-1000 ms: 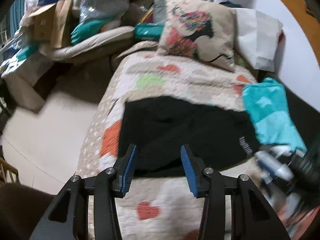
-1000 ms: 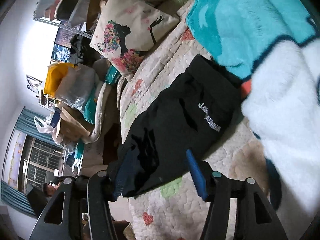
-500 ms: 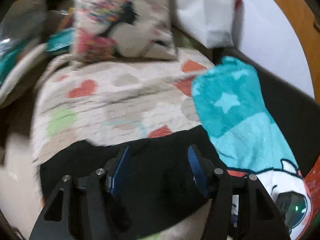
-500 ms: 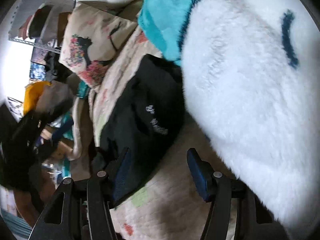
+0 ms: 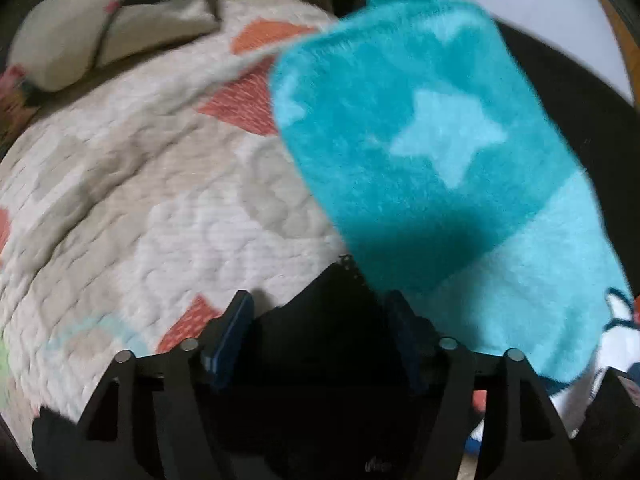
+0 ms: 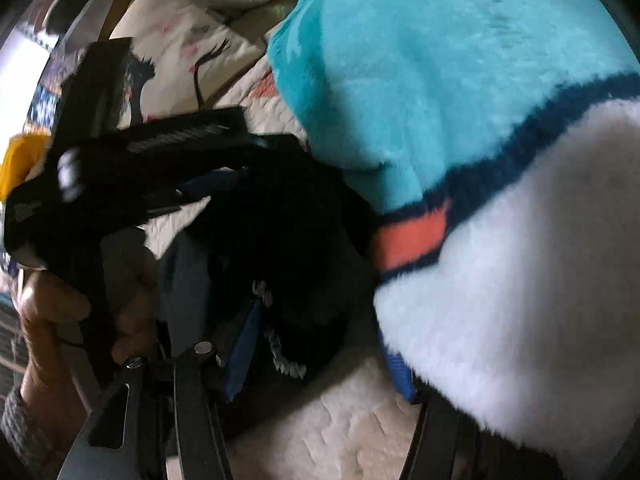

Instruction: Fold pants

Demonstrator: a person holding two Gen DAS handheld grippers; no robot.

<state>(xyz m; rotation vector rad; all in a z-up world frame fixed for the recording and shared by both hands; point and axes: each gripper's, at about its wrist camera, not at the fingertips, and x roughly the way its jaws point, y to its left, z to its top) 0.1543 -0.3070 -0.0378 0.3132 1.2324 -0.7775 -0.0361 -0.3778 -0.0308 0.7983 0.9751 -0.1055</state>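
Note:
The black pants [image 5: 332,320] lie on a quilted bedspread [image 5: 160,208]. My left gripper [image 5: 324,332] is open, with its blue pads on either side of the pants' top corner, close over the cloth. In the right wrist view the pants [image 6: 288,248] lie bunched, with white lettering showing. My right gripper [image 6: 320,352] is open over their near edge. The left gripper [image 6: 208,184] and the hand holding it come in from the left of that view, over the far side of the pants.
A fluffy teal, white and orange blanket [image 5: 440,152] lies right beside the pants and overlaps their right edge; it fills the right of the right wrist view [image 6: 480,160]. A printed pillow [image 5: 108,24] lies at the head of the bed.
Both grippers have moved forward and down onto the pants. The left one has swung right toward the teal blanket and now straddles the pants' corner. Both stay open.

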